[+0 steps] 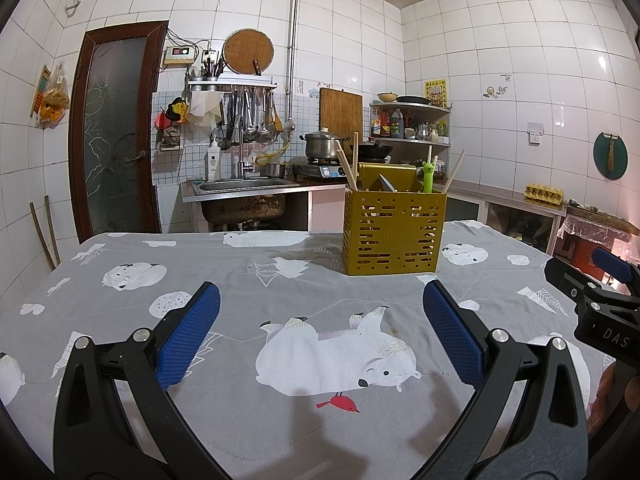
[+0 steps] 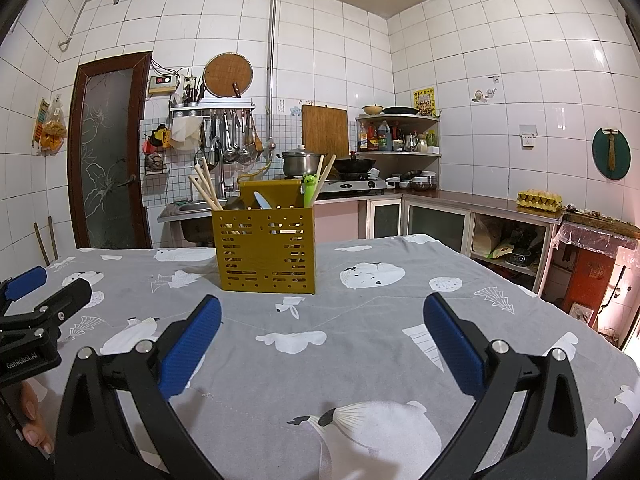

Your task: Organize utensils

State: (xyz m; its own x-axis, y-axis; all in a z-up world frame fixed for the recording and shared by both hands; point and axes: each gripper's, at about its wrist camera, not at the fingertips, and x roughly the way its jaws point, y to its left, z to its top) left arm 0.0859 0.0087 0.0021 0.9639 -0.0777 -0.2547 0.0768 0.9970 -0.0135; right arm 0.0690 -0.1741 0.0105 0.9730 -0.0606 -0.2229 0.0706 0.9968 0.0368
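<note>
Both my grippers, left gripper (image 1: 320, 332) and right gripper (image 2: 322, 336), hang released and empty over the table (image 2: 400, 300). The yellow utensil caddy (image 2: 266, 250) stands upright at 11 o'clock from my right jaws and 1 o'clock from my left; neither arm seems clearly nearer.

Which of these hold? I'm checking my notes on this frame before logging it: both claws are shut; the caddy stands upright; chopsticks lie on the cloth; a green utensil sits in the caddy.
1. Both claws are shut. False: the left claw and right claw are open and empty.
2. The yellow caddy stands upright. True.
3. Chopsticks lie on the cloth. False: the chopsticks stand in the caddy.
4. A green utensil sits in the caddy. True.
</note>
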